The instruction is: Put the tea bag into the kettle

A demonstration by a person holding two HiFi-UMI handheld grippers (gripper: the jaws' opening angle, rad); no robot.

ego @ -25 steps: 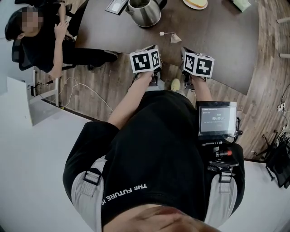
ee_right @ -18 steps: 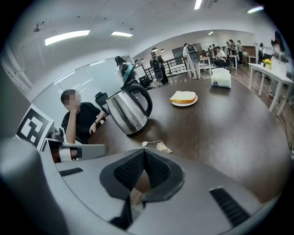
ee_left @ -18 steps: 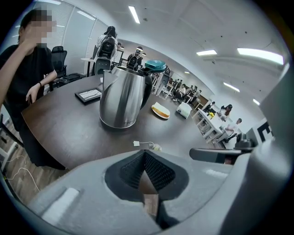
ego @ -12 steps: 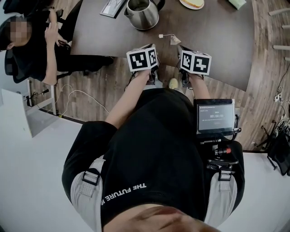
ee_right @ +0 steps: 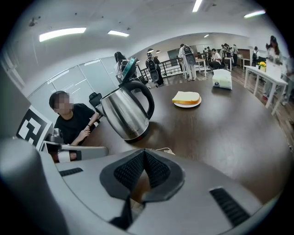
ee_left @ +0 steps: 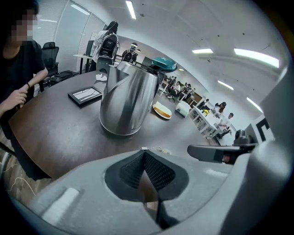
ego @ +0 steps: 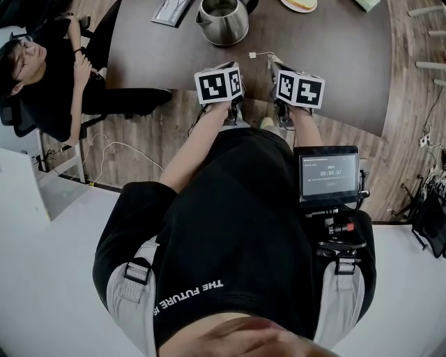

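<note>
A steel kettle (ego: 223, 21) with its lid open stands on the dark table (ego: 160, 49), large in the left gripper view (ee_left: 126, 98) and in the right gripper view (ee_right: 128, 112). The tea bag (ego: 270, 60) lies on the table in front of the kettle, with its string and white tag (ego: 252, 54) stretched out to the left. Only the string (ee_left: 154, 148) (ee_right: 164, 149) shows just past both jaw tips. My left gripper (ee_left: 144, 153) and right gripper (ee_right: 144, 152) are shut and hold nothing. They hover side by side at the table's near edge, and the right marker cube (ego: 300, 89) is beside the bag.
A plate with bread (ee_right: 186, 98) and a white pouch (ee_right: 223, 79) sit further back. A black tablet (ee_left: 85, 95) lies left of the kettle. A person (ego: 42, 70) sits at the table's left side. A small monitor (ego: 329, 174) hangs at my right hip.
Both grippers have edged forward to the table's near edge. The right cube now reaches the tea bag. Both jaws have stayed shut.
</note>
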